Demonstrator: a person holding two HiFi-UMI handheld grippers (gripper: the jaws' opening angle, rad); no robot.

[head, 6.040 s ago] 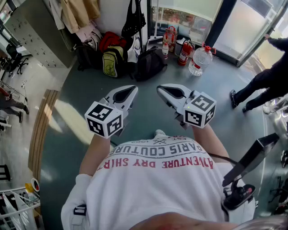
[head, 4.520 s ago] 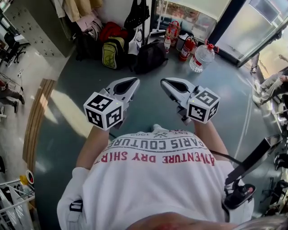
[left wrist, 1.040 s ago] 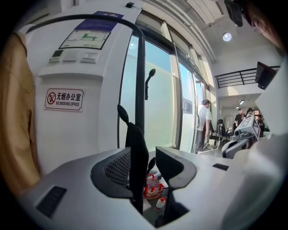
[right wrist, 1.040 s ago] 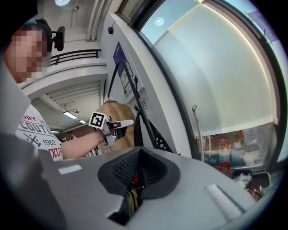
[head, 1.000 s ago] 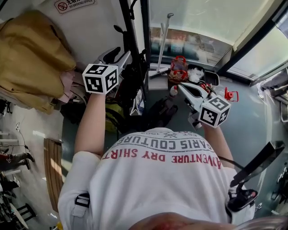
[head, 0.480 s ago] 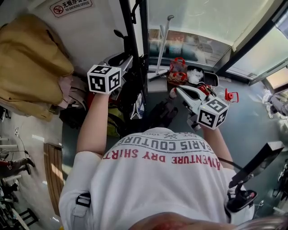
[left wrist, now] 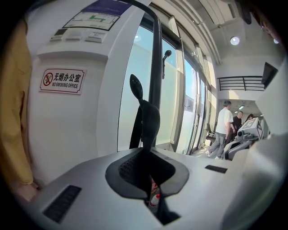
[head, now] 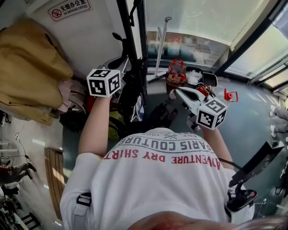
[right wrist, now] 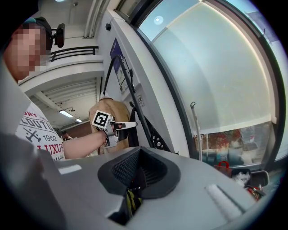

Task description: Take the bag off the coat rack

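Observation:
A black bag (head: pixel 130 92) hangs from the black coat rack pole (head: pixel 128 36). My left gripper (head: pixel 125 61) is raised to the pole, with its marker cube nearest me. In the left gripper view the bag's black strap (left wrist: pixel 149 119) runs from a hook (left wrist: pixel 135 85) down into my left gripper (left wrist: pixel 145 155), which is shut on it. The same gripper (right wrist: pixel 124 124) shows at the rack in the right gripper view. My right gripper (head: pixel 178 91) is lower and to the right, clear of the bag. Its jaws (right wrist: pixel 138 152) are shut with nothing between them.
A tan coat (head: pixel 31 67) hangs left of the rack under a no-smoking sign (head: pixel 69 8). Backpacks lie on the floor at the rack's foot. A red basket (head: pixel 176 72) and a water jug's red cap (head: pixel 229 95) stand by the glass wall. People (left wrist: pixel 223 130) stand farther off.
I have walked up to the rack and raised my left gripper to it. Over the last second it edged toward the pole, onto the bag's strap. The right gripper hardly moved.

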